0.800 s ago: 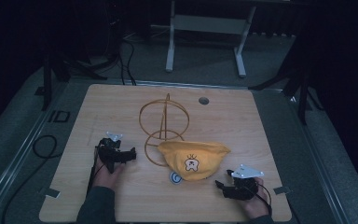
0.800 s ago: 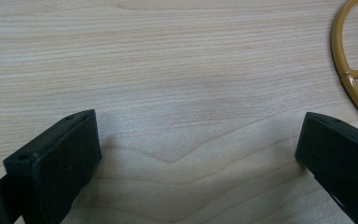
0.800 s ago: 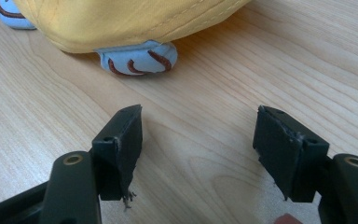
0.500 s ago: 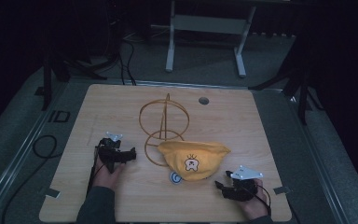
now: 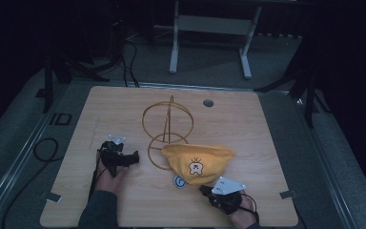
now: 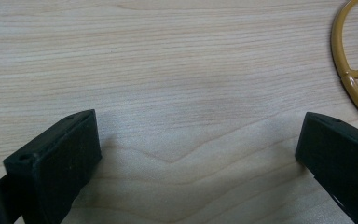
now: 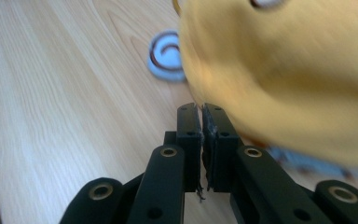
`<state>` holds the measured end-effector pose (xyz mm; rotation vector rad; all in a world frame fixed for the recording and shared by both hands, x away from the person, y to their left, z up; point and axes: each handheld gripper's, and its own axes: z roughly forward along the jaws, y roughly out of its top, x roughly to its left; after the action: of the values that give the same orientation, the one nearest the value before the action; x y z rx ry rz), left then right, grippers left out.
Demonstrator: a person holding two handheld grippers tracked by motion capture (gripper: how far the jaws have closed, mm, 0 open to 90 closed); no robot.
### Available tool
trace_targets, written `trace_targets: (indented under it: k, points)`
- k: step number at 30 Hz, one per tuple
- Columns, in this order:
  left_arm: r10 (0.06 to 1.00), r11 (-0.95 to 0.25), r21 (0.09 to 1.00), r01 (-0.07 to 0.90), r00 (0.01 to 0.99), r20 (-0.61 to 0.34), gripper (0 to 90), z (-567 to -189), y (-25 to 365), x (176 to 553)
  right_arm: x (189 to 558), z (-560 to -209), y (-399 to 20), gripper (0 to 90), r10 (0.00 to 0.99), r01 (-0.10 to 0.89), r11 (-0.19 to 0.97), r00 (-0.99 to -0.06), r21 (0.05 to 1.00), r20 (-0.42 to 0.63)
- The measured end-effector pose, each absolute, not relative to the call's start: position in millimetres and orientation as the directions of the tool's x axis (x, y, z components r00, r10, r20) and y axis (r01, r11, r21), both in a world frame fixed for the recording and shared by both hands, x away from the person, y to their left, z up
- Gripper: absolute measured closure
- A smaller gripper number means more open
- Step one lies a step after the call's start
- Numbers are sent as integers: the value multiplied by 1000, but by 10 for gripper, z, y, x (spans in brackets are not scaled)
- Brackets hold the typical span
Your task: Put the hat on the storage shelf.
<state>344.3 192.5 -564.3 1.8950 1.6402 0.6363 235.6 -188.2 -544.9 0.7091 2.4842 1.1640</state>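
A yellow cloth cap [image 5: 198, 161] with a small cartoon print lies on the wooden table [image 5: 267, 143], leaning on the base ring of a yellow wire stand [image 5: 167, 125]. A round white tag [image 5: 179, 181] lies just in front of the cap. My right gripper [image 5: 205, 190] sits at the cap's near edge. In the right gripper view its jaws [image 7: 201, 109] are shut against each other, with the blurred cap [image 7: 284, 70] right beside them and the tag [image 7: 165, 56] ahead. My left gripper [image 5: 132, 159] rests left of the stand, open [image 6: 198, 126] over bare wood, the stand's ring [image 6: 342, 70] at the right.
A dark round grommet [image 5: 208, 102] is set in the table's far side. A white metal frame [image 5: 209, 24] stands on the floor behind the table. A black cable [image 5: 43, 148] loops off the left edge. Tape marks [image 5: 286, 194] sit near the front corners.
My right gripper has slid left along the front of the table, up to the cap's near edge. The left gripper, cap and stand have stayed put.
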Motion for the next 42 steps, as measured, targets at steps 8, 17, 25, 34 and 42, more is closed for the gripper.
trace_targets:
  k: [8,17,25,34,42]
  points:
    - [990,-106,675,730,144,0,0,-5642,1925,3443,2443,-5445,-1634,838,591,312,520,-804,795,-71]
    - [990,-106,675,730,144,-1,0,-5643,1925,3443,2688,-5438,-1922,739,734,413,483,-671,772,-101]
    - [990,-106,675,730,144,-1,0,-5643,1925,3443,2803,-5393,-2062,674,801,466,443,-590,766,-104]
    - [989,-107,675,730,145,-1,0,-5643,1924,3444,2667,-5427,-1532,638,662,352,524,-741,775,-112]
    - [989,-110,675,729,149,0,0,-5643,1925,3444,2780,-5568,-1485,647,677,394,561,-724,728,-130]
